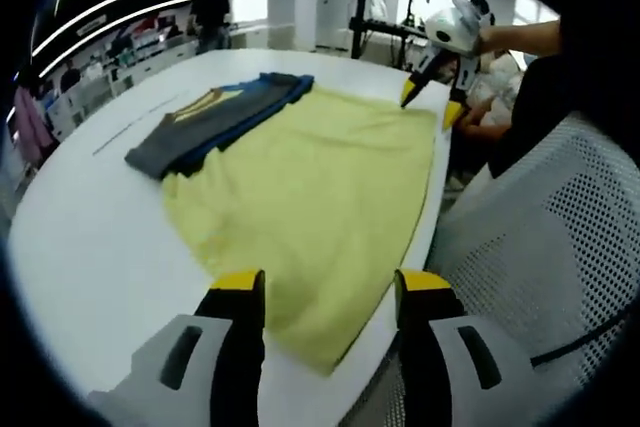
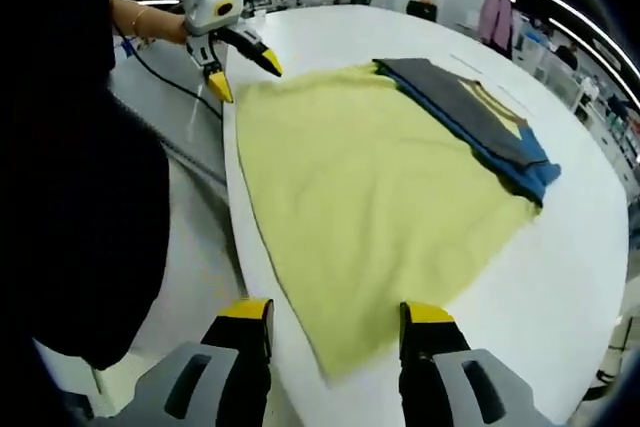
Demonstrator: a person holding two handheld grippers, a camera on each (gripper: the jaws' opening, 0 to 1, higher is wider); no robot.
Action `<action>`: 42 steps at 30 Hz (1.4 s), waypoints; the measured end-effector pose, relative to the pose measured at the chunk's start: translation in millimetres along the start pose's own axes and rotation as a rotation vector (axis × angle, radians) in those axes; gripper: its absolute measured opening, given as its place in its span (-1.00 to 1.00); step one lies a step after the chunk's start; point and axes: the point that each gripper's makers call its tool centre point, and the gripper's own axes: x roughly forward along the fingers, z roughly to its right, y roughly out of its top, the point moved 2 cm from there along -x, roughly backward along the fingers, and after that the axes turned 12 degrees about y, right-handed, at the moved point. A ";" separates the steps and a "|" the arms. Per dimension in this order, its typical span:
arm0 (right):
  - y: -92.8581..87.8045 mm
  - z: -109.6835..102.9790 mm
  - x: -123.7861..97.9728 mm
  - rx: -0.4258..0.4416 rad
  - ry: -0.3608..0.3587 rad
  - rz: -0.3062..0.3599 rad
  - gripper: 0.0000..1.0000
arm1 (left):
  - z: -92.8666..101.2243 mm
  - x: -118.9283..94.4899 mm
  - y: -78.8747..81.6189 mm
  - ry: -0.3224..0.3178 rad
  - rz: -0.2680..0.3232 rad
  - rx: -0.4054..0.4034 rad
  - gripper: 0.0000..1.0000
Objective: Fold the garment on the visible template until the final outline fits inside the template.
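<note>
On a white round-edged surface [image 1: 90, 247]: one yellow garment [image 1: 310, 207], spread flat, its long edge running along the surface's near rim. One corner lies between the yellow-tipped jaws of the left tool [image 1: 325, 292], which stand wide apart with nothing held. The far corner sits by the right tool [image 1: 432, 95], seen from the left gripper view as a white body with yellow-and-black jaws spread wide above the cloth's edge; no grip on the cloth is visible.

Beside the yellow garment, overlapping its far edge: a stack of folded clothes [image 1: 215, 119], dark grey on top, blue beneath, with a yellow neckline showing.

In the right gripper view: the same yellow garment [image 2: 370, 197] tapers toward the right tool [image 2: 335, 322], jaws wide and empty. The left tool [image 2: 235, 62] hangs over the opposite corner, jaws parted. The folded stack [image 2: 480, 117] lies at the far side.

White mesh chair back [image 1: 540, 237] just beside the surface's rim.
</note>
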 end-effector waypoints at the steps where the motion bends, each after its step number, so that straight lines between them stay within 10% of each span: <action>1: -0.5 0.0 0.5 -0.003 0.001 -0.004 -0.08 | 0.7 0.1 -1.4 0.000 -0.008 0.004 -0.08; 26: -2.0 5.5 1.3 -0.052 -0.028 -0.011 -0.29 | -1.6 2.0 -21.5 -0.023 -0.080 0.102 -0.39; 42: -0.9 14.2 0.3 -0.008 -0.069 0.011 -0.84 | 0.7 4.0 -17.4 -0.023 -0.123 0.133 -0.77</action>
